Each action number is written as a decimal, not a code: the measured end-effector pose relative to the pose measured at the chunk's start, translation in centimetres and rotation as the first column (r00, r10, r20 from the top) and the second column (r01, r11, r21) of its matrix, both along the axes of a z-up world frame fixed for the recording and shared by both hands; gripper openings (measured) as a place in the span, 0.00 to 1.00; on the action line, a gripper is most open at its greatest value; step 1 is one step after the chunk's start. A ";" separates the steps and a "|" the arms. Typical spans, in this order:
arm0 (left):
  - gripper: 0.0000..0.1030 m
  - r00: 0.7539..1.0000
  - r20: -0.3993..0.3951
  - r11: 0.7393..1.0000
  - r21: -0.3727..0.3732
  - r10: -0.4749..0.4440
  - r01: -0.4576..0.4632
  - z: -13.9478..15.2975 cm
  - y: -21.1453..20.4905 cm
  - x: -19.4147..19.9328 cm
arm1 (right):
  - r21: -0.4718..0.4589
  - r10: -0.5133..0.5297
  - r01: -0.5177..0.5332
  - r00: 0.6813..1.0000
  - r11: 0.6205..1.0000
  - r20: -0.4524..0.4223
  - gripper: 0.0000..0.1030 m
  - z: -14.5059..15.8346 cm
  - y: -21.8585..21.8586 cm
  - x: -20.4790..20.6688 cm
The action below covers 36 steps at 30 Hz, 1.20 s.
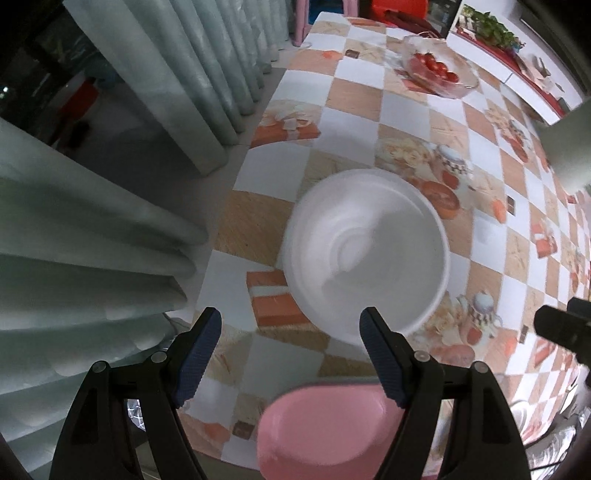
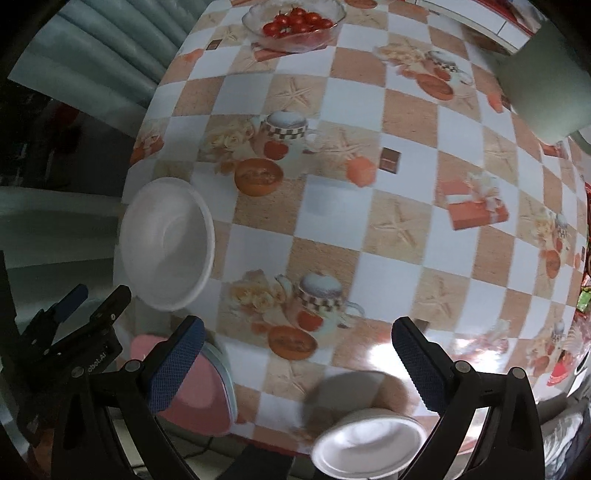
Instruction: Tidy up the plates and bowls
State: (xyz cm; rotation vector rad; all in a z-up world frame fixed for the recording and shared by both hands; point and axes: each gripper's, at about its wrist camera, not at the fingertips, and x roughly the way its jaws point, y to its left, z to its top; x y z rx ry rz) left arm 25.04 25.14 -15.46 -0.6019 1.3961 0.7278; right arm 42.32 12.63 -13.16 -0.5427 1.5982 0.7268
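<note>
A large white bowl (image 1: 369,254) stands upright on the checked table, just beyond my open, empty left gripper (image 1: 291,354); it also shows in the right wrist view (image 2: 166,240) at the left. A pink plate (image 1: 325,432) lies at the table's near edge below the left gripper, and shows in the right wrist view (image 2: 199,402) stacked on a pale plate. A small white bowl (image 2: 369,443) sits at the near edge below my open, empty right gripper (image 2: 295,369). The left gripper (image 2: 74,310) shows at the far left there.
A glass bowl of cherry tomatoes (image 1: 439,70) (image 2: 295,22) stands at the far side of the table (image 2: 332,184). Grey curtains (image 1: 92,258) hang left of the table. A pale grey object (image 2: 546,85) stands at the right.
</note>
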 end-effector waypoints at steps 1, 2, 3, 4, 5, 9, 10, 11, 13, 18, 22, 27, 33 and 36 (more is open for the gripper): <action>0.78 1.000 -0.005 1.000 0.001 0.001 -0.001 -0.3 0.2 0.1 | 0.004 -0.015 0.015 1.000 1.000 0.004 0.99 -0.4 0.4 -0.1; 0.78 1.000 -0.012 1.000 0.006 0.003 -0.003 -0.6 0.6 0.2 | 0.010 -0.033 0.033 0.999 0.999 0.004 0.99 -0.8 0.7 -0.2; 0.78 1.000 -0.016 1.000 0.011 0.004 -0.004 -0.9 0.9 0.3 | 0.014 -0.051 0.051 0.999 0.999 0.002 0.99 -1.3 1.1 -0.3; 0.78 1.000 -0.021 1.000 0.018 0.005 -0.005 -1.2 1.3 0.5 | 0.014 -0.063 0.063 0.998 0.998 0.001 0.99 -1.9 1.5 -0.4; 0.78 1.000 -0.028 1.000 0.023 0.007 -0.007 -1.5 1.6 0.6 | 0.014 -0.071 0.071 0.997 0.997 0.003 0.99 -2.3 1.8 -0.5; 0.78 0.999 -0.043 1.000 0.018 0.009 -0.009 -2.8 2.9 1.2 | 0.003 -0.086 0.086 0.996 0.996 0.014 0.99 -4.4 3.5 -1.1; 0.78 0.999 -0.049 1.000 0.019 0.005 -0.004 -3.1 3.1 1.4 | -0.001 -0.087 0.087 0.996 0.996 0.012 0.99 -4.8 3.8 -1.2; 0.78 0.999 -0.054 1.000 0.022 -0.001 0.002 -3.5 3.3 1.7 | -0.003 -0.087 0.087 0.996 0.996 0.009 0.99 -5.2 4.1 -1.3; 0.78 0.997 -0.068 0.999 0.025 -0.021 0.023 -4.3 3.5 2.1 | -0.007 -0.087 0.087 0.996 0.996 0.008 0.99 -5.9 4.7 -1.6; 0.78 0.994 -0.094 0.998 0.018 -0.053 0.055 -6.0 3.7 2.8 | -0.033 -0.069 0.069 0.997 0.997 0.017 0.99 -7.6 6.0 -2.2; 0.73 0.995 -0.087 0.999 -0.013 -0.051 0.050 -6.8 4.0 2.8 | -0.055 -0.072 0.073 0.997 0.996 0.018 0.99 -8.7 6.0 -2.1; 0.49 0.996 -0.041 0.995 -0.054 -0.083 0.080 -7.0 3.7 3.4 | -0.033 -0.094 0.093 0.996 0.995 -0.013 0.99 -9.1 5.7 -1.9; 0.37 0.992 -0.022 0.988 -0.096 -0.125 0.122 -7.0 2.4 4.5 | -0.048 -0.111 0.110 0.994 0.993 -0.013 0.99 -9.0 3.9 -0.8; 0.37 0.987 -0.024 0.983 -0.101 -0.159 0.156 -6.9 1.2 5.4 | -0.064 -0.121 0.121 0.993 0.991 -0.004 0.99 -9.0 2.7 0.0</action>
